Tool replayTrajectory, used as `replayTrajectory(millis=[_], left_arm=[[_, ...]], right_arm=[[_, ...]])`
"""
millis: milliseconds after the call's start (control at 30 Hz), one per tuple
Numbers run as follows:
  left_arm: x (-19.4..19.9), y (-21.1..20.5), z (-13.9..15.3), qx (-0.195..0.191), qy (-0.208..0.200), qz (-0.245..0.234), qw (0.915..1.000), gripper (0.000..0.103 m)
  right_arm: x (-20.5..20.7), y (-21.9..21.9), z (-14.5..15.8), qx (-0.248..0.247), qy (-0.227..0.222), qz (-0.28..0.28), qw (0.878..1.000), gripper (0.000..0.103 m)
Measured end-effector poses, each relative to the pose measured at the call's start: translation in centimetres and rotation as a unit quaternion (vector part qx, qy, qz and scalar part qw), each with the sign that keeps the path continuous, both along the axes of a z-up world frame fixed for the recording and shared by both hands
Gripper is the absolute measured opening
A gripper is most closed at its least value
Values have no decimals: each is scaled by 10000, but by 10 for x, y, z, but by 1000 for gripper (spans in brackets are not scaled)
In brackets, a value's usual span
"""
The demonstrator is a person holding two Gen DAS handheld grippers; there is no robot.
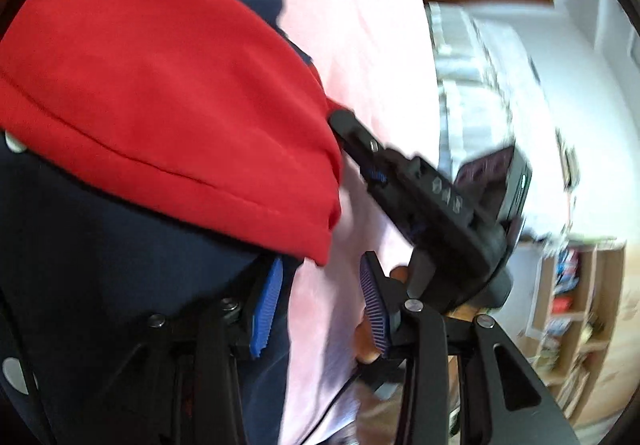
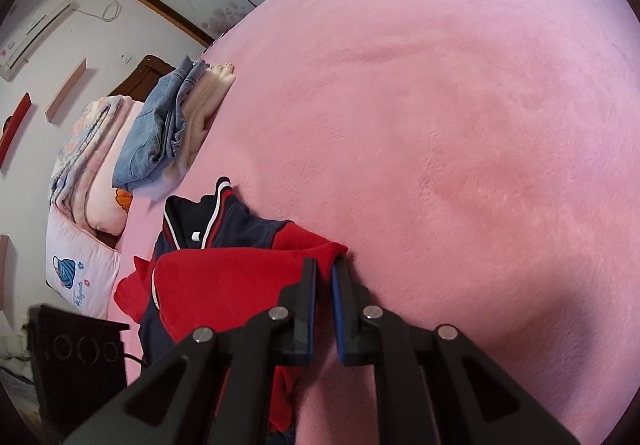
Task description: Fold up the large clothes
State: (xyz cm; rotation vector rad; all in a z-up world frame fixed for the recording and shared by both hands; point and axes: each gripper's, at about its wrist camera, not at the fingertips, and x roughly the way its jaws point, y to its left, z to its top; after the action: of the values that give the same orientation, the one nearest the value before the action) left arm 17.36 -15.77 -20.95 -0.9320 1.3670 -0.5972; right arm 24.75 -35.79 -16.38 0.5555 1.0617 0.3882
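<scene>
The jacket (image 2: 240, 277) is red and dark blue, with white stripes at the collar. It lies on the pink blanket (image 2: 460, 125) near the bed's left edge. Its collar points toward the pillow (image 2: 80, 269) end, and its long side runs along that edge. A red part is folded over the dark blue part. The right gripper (image 2: 324, 277) has its fingers almost pressed together, pinching the corner of the red part. The left gripper (image 1: 320, 309) has its blue fingers (image 1: 266, 309) spread apart, with dark blue cloth beside one finger. Folded jeans (image 2: 156, 133) sit on a stack near the pillow.
</scene>
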Motion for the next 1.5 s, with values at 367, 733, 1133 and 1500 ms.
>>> replayTrajectory(millis=[367,733,1133,1500], left_arm=[[5,-13,3,478,58,238,9986,4],[-15,12,-17,920,236,114,9954,3],[-35,17,62,1379,-543,-1680,9746,42],[47,70,66,2671,-1393,-613,9516,42]], right_arm=[[1,6,-3,-95,-12,49,9999,9],[2,22,-9,-788,-181,84,9967,5],[-31,4,47,-988,-428,-395,9934,23],[-47,109,56,-1337,-913,183,9866,23]])
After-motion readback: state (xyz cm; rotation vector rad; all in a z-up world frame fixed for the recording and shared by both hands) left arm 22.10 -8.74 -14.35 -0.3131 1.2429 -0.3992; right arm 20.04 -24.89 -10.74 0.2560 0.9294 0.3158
